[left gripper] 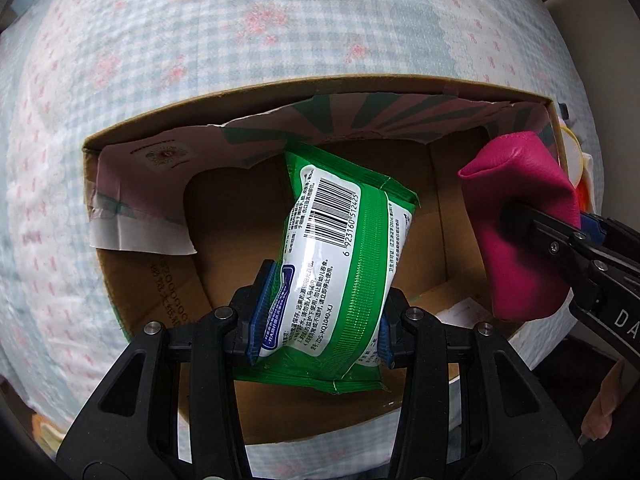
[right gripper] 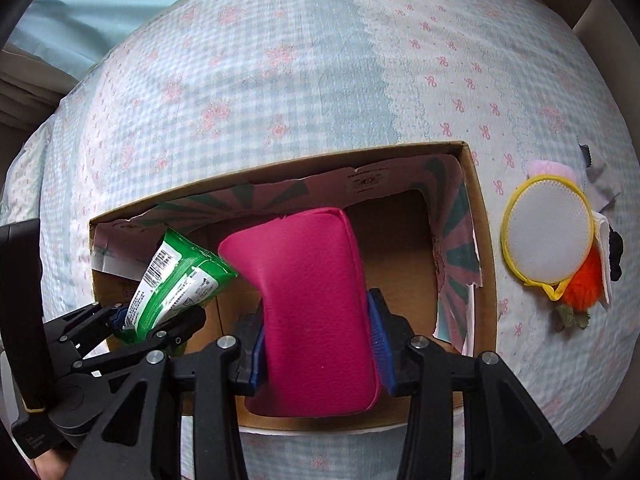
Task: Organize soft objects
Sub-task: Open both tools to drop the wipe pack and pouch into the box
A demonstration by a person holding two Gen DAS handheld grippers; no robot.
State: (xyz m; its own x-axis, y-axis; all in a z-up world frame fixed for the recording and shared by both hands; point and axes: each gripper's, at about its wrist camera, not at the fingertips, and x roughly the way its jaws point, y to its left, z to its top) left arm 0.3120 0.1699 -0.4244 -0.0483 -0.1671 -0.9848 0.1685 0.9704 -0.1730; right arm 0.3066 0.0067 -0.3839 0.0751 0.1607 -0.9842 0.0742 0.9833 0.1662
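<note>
Above box [left gripper: 120,280], wipes pack [left gripper: 340,248] upright, lengthwise.

Under my cardboard box [right gripper: 482,216] spreads a bed sheet [right gripper: 280,80], pale blue gingham with pink bows. Beyond the sheet's far left edge I see plain blue bedding [right gripper: 80,8].

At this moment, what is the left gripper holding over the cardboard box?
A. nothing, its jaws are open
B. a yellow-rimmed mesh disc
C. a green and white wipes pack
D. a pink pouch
C: the left gripper is clamped on the green and white wipes pack above the cardboard box, while the right gripper holds the pink pouch.
</note>
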